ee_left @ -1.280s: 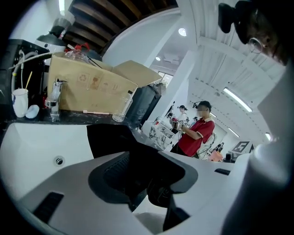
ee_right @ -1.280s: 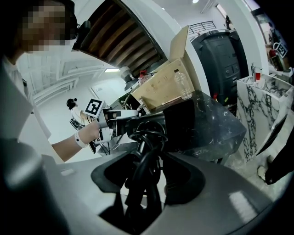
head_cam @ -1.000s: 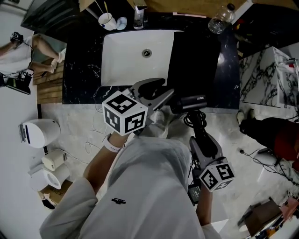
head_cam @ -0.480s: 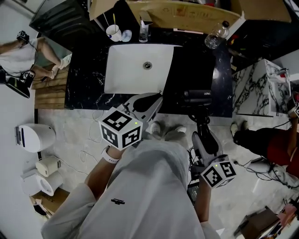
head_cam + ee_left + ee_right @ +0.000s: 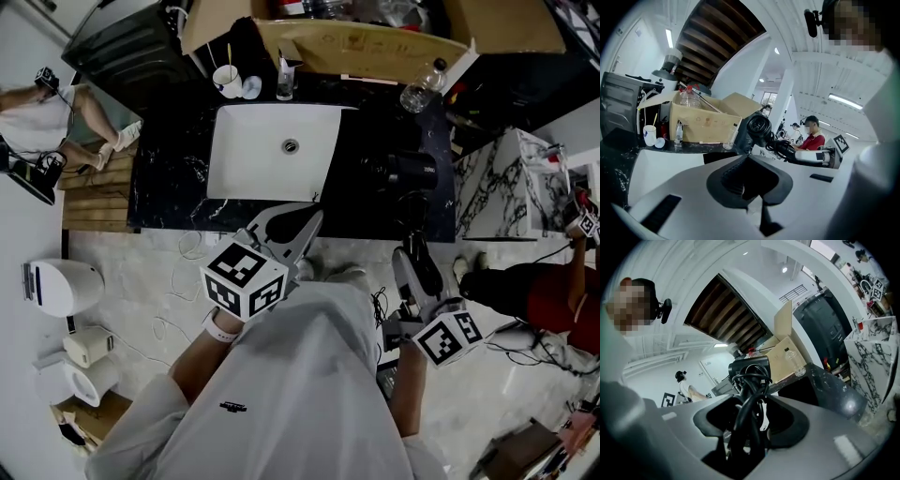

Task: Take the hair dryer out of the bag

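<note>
A black hair dryer (image 5: 409,172) hangs over the counter's right part, its cord wound round the handle. My right gripper (image 5: 413,251) is shut on that handle and cord. In the right gripper view the dryer (image 5: 749,366) stands up between the jaws of the right gripper (image 5: 752,422). My left gripper (image 5: 306,217) is shut and holds nothing; its jaws have just been closing. From the left gripper (image 5: 751,182) the dryer (image 5: 759,129) shows ahead to the right. A flat matt black sheet (image 5: 370,117), perhaps the bag, lies right of the sink.
A white sink (image 5: 272,150) is set in the black marble counter (image 5: 169,159). Behind it stand a cardboard box (image 5: 356,39), a plastic bottle (image 5: 419,89), a cup (image 5: 225,80) and a glass (image 5: 284,81). A marble block (image 5: 506,183) and a person in red (image 5: 553,291) are at the right.
The left jaws went from wide open to shut with nothing in them. The right gripper carried the dryer up and farther over the counter. Both hands rose.
</note>
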`<state>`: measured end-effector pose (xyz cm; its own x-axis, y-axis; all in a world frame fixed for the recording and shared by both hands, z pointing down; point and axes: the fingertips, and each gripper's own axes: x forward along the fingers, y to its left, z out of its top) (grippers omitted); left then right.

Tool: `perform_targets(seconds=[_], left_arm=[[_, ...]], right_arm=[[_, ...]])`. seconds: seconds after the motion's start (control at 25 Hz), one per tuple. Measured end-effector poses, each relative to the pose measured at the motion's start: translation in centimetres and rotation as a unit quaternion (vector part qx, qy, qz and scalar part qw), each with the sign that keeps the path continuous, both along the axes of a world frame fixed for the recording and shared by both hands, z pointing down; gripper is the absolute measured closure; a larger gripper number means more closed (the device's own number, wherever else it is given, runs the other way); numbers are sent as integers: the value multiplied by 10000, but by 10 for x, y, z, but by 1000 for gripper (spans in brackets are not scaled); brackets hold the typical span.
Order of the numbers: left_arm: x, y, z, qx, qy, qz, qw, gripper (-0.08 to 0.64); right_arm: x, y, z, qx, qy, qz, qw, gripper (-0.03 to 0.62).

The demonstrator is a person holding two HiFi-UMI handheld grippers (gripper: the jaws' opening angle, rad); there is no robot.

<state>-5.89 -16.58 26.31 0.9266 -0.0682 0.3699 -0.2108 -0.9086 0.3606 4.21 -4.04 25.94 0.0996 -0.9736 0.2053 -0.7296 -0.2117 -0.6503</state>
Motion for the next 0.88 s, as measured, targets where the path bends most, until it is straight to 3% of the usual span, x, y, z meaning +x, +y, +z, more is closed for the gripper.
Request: perform_targets(seconds=[0.48,0.88], left_arm=[[-2,8,-13,371,16,-76,9993,552],[-1,21,-1,241,-99,31,9997,552]], right_arm=[[26,4,-37,516,92,152,9985,366],[35,27,-31,544,-86,360,9978,365]])
